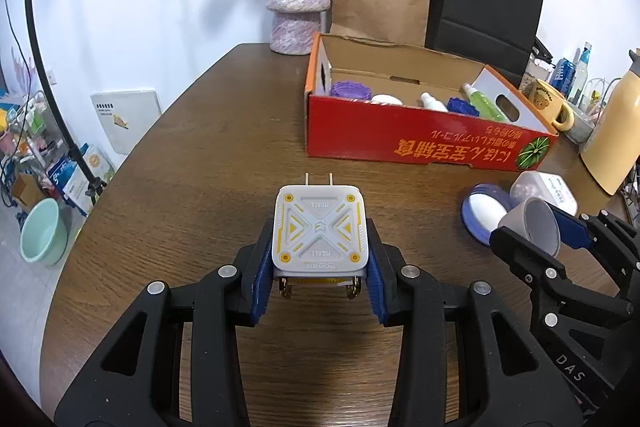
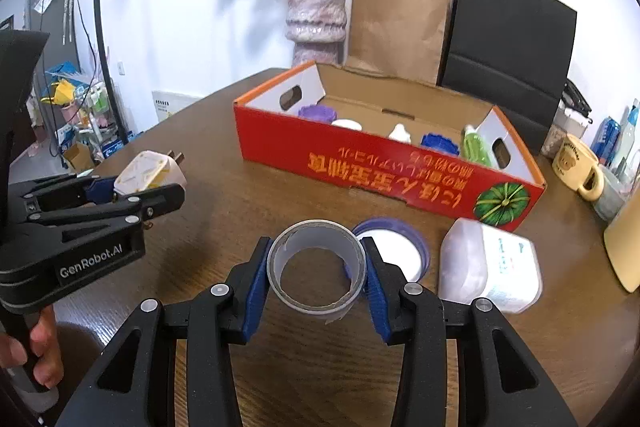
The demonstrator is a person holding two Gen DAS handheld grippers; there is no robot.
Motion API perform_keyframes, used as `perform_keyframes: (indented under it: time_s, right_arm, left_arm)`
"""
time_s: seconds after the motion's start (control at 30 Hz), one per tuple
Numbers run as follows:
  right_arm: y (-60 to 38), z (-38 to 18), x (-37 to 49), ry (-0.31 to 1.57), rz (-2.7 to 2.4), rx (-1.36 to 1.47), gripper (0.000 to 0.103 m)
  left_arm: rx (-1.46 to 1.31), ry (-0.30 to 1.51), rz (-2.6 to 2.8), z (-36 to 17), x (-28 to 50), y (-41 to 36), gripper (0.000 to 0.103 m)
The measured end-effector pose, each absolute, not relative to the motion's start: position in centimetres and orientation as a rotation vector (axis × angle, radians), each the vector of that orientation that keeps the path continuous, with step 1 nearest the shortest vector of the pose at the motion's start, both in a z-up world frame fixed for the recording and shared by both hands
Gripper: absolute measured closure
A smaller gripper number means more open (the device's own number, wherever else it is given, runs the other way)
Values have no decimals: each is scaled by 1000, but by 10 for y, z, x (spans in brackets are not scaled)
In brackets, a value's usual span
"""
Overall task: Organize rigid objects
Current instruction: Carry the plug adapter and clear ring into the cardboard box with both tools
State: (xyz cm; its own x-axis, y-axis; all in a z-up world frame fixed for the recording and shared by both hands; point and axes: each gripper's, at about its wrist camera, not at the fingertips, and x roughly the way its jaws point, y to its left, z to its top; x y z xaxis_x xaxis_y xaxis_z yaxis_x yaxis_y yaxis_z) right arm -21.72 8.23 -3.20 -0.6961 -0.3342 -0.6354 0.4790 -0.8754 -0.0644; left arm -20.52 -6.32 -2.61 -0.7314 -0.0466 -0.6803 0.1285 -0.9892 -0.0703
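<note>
Tape roll (image 2: 316,263) sits clamped between right tongs (image 2: 316,267); left tongs (image 1: 319,259) clench white charger (image 1: 319,231).

The red box's (image 2: 360,163) near wall hides the lower halves of the bottles and jars inside, while the yellow flask (image 1: 612,131) is cut off at the right edge.

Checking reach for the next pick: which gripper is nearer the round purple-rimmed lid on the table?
Right. The right gripper, shut on a tape roll, sits just beside the purple-rimmed lid. The left gripper, holding the charger plug, is farther off across the table.
</note>
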Motion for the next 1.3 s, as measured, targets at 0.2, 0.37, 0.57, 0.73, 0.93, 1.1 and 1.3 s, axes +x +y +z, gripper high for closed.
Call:
perform_keyframes:
  time_s: [0.2, 0.37, 0.57, 0.73, 0.93, 1.1, 1.3]
  right_arm:
    - [92, -19, -221, 317, -2548, 836, 56]
    - [102, -7, -228, 311, -2575, 795, 56]
    - [114, 5, -239, 280, -2604, 758, 56]
    - [124, 13, -251, 242, -2627, 735, 56]
    - [133, 18, -264, 216, -2650, 713, 56]
    - [139, 21, -277, 203, -2664, 707, 56]
    - [146, 23, -292, 182, -2680, 703, 56]
  left_arm:
    - [1082, 156, -2866, -12, -209, -49, 68]
    - [1067, 146, -2883, -1, -217, -39, 68]
    - [1033, 139, -2900, 12, -228, -28, 68]
    - [1015, 153, -2908, 20, -240, -20, 68]
    - [992, 169, -2911, 26, -256, -12, 68]
    - [982, 186, -2913, 29, -270, -7, 68]
    - [976, 203, -2922, 32, -288, 0, 68]
